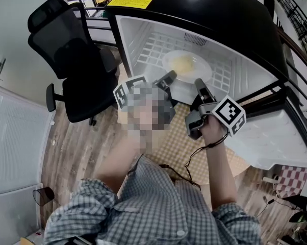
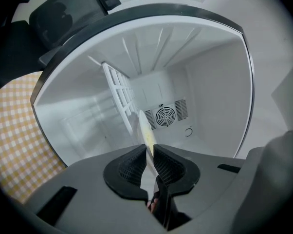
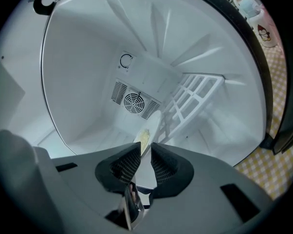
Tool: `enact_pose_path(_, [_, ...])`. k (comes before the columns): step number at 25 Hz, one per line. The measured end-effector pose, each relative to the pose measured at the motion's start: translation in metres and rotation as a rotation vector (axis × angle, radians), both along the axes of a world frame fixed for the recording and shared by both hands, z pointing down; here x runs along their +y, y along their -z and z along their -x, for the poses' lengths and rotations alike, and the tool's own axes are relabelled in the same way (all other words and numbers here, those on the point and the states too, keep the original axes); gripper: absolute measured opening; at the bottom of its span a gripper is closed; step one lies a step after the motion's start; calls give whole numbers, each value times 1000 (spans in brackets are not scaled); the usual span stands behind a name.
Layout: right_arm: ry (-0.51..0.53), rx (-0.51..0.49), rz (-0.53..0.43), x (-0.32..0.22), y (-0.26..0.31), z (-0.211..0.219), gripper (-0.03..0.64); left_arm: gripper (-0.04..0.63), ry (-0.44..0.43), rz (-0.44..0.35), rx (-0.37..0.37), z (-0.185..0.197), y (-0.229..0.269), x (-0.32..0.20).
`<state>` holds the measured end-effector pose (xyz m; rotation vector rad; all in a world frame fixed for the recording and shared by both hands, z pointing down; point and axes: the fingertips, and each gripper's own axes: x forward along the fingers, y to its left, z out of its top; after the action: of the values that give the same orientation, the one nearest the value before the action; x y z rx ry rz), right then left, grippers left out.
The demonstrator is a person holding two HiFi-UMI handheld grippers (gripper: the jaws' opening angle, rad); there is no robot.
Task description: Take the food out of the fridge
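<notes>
office chair (image 1: 74,60): black, well off to the left of the left gripper (image 1: 171,77), beside the fridge (image 1: 194,6).
left gripper: clenched on the near-left rim of the plate (image 1: 202,69); the rim runs edge-on between its two black pads, and both pads press on it.
fridge: black outside and white inside, standing open straight ahead of both grippers.
wire shelf (image 1: 156,45): white, inside the fridge, beneath and beyond both sets of fingertips.
plate: white, at the front of the shelf, spanning from one gripper's jaws to the other's; whether it rests on the shelf or is lifted clear cannot be told.
food (image 1: 183,64): pale yellow, on the middle of the plate, just past the fingertips and between the two grippers.
fan grille (image 3: 133,101): round, on the back wall, far beyond the jaws.
right gripper (image 1: 199,81): grasping the near-right rim of the plate, with the rim between its pads.
fridge door (image 1: 276,137): white inner side up, swung open to the right of the right gripper.
checked mat (image 1: 179,142): yellow and white, on the wood floor below both grippers.
</notes>
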<state>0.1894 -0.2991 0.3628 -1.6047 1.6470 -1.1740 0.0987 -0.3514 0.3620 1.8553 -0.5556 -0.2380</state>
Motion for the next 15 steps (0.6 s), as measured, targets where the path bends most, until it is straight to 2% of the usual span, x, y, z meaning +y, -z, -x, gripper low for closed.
enact_pose_path(6, [43, -5, -18, 9, 1, 17, 61, 49, 13, -35, -17, 18, 3, 12])
enact_pose_path(15, [181, -20, -86, 20, 3, 63, 58, 51, 105, -72, -46, 66, 3, 35])
